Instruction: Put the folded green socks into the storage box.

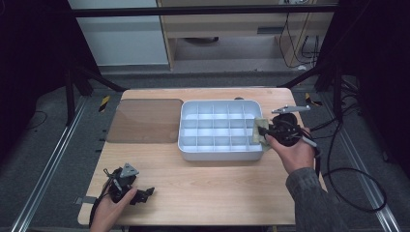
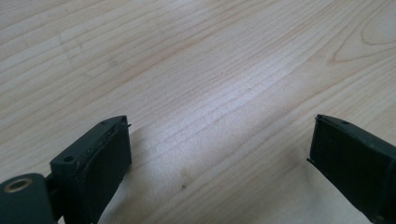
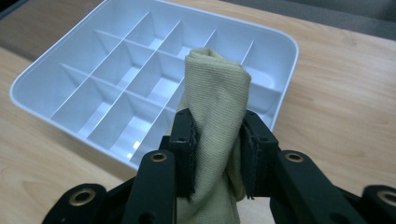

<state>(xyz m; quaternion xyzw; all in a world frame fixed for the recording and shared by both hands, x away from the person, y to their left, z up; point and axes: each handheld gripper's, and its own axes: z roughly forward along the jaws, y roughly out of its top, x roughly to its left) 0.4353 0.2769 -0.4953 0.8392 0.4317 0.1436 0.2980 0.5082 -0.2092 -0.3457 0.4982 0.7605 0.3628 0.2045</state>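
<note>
Cloth held at the right edge of the divided tray

The right gripper (image 3: 217, 158) pinched a folded yellowish cloth (image 3: 215, 93) — soft, light and likely to sag, so best gripped across its bunched middle — at the right rim of the white compartment tray (image 1: 189, 145). The left gripper (image 2: 219, 154) rested near the table's (image 1: 217, 183) near-left corner, jaws spread and empty; a brown lid (image 1: 144, 121) lay left of the tray.

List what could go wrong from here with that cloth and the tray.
The right gripper pinches the yellow-green cloth only across a bunched fold, so it might slip loose. The cloth hangs at the edge of the white divided tray; it could snag a divider or nudge the light tray, since the left gripper rests open, away from it.
</note>
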